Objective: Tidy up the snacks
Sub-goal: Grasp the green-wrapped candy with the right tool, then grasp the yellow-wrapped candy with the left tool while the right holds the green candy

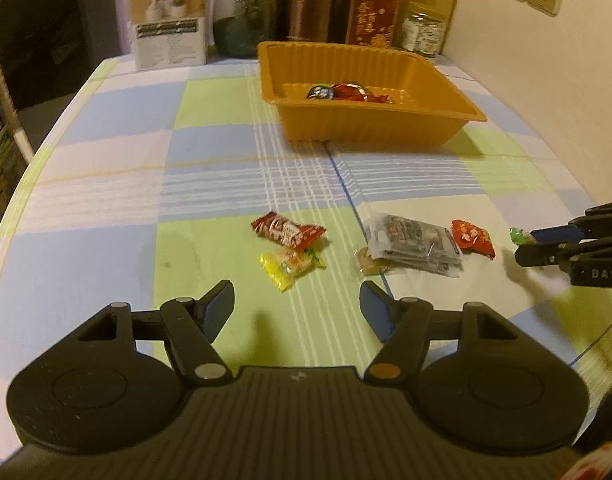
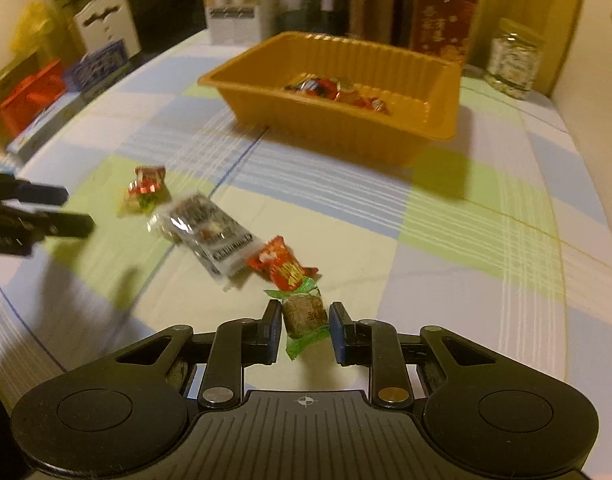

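Note:
An orange tray (image 1: pixel 370 126) (image 2: pixel 334 132) stands mid-table with a few wrapped snacks inside. Loose snacks lie on the checked cloth: a red bar (image 1: pixel 286 230), a yellow pack (image 1: pixel 292 266), a grey-silver packet (image 1: pixel 414 244) (image 2: pixel 210 228), a small red pack (image 1: pixel 472 238) (image 2: pixel 282 266) and a green-wrapped candy (image 2: pixel 304 314). My left gripper (image 1: pixel 296 310) is open and empty, just short of the yellow pack. My right gripper (image 2: pixel 304 330) (image 1: pixel 524 248) has its fingers on both sides of the green-wrapped candy, with small gaps showing.
Along the back edge stand a white box (image 1: pixel 168 20), a green jar (image 1: pixel 244 14), a copper canister (image 1: pixel 308 0), a red packet (image 1: pixel 372 14) and a glass jar (image 1: pixel 422 30). A wall runs on the right. Boxes sit off the table's left side (image 2: pixel 30 96).

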The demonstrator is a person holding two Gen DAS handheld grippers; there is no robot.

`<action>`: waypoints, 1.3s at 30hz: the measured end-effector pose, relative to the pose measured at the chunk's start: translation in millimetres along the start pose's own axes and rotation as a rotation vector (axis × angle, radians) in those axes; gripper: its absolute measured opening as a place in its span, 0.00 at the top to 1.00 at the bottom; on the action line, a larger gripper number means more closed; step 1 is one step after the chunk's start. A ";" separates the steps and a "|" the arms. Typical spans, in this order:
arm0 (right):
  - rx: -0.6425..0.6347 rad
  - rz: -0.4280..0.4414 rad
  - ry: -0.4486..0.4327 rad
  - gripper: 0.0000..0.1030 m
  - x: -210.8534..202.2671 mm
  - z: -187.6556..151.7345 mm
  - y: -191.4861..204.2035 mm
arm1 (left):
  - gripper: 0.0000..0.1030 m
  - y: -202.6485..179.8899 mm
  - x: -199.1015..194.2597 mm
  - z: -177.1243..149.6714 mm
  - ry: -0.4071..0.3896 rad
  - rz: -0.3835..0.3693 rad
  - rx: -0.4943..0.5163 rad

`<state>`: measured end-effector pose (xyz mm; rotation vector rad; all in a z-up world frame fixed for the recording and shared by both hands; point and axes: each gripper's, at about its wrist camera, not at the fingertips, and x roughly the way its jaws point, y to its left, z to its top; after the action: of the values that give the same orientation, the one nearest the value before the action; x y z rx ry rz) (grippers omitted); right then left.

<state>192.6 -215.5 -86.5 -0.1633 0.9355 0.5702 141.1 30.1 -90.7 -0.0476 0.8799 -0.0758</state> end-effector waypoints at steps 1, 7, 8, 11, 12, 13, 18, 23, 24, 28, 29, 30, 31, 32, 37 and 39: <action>0.028 0.000 -0.006 0.75 -2.3 -0.1 2.6 | 0.36 0.6 2.4 1.8 -0.004 -0.013 0.013; 0.127 0.021 -0.033 0.75 -3.0 -2.1 21.1 | 0.49 2.1 27.4 10.3 0.001 -0.037 0.138; 0.137 0.021 -0.034 0.75 -2.0 -3.1 23.1 | 0.51 2.8 31.5 10.9 0.000 -0.046 0.159; 0.156 0.018 -0.039 0.75 0.1 -3.8 27.3 | 0.55 5.6 42.6 12.3 0.005 -0.068 0.198; 0.161 0.018 -0.042 0.75 0.4 -4.1 28.2 | 0.56 6.7 45.4 12.5 0.005 -0.073 0.211; 0.168 0.016 -0.045 0.75 0.7 -4.3 28.8 | 0.58 6.9 48.9 12.6 0.008 -0.078 0.226; 0.197 0.010 -0.051 0.75 3.2 -4.8 27.3 | 0.58 7.6 62.2 12.8 0.024 -0.105 0.274; 0.208 0.007 -0.053 0.75 3.7 -5.4 27.4 | 0.62 6.4 63.8 12.7 0.027 -0.123 0.290; 0.211 0.008 -0.051 0.75 3.9 -5.7 27.5 | 0.65 5.6 63.3 12.1 0.030 -0.124 0.296; 0.218 0.007 -0.050 0.75 3.5 -7.0 28.0 | 0.66 -0.3 57.7 10.2 0.059 -0.130 0.304; 0.221 0.008 -0.050 0.75 3.7 -7.2 27.9 | 0.66 -2.6 55.2 8.6 0.061 -0.132 0.307; 0.223 0.009 -0.049 0.75 3.8 -7.8 28.0 | 0.66 -4.8 53.1 7.0 0.063 -0.133 0.311; 0.225 0.009 -0.049 0.75 3.9 -8.4 28.1 | 0.66 -6.4 51.6 5.4 0.063 -0.134 0.313; 0.226 0.009 -0.048 0.75 4.1 -9.0 28.1 | 0.66 -7.8 50.8 3.9 0.061 -0.135 0.313; 0.228 0.006 -0.048 0.75 3.3 -10.8 27.6 | 0.60 -11.8 51.9 0.3 0.045 -0.123 0.358; 0.231 0.004 -0.048 0.75 3.1 -11.1 26.7 | 0.60 -12.8 53.6 1.8 0.040 -0.119 0.382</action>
<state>172.0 -195.9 -92.7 0.0595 0.9480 0.4633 175.9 12.8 -129.7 0.2591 0.8896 -0.3559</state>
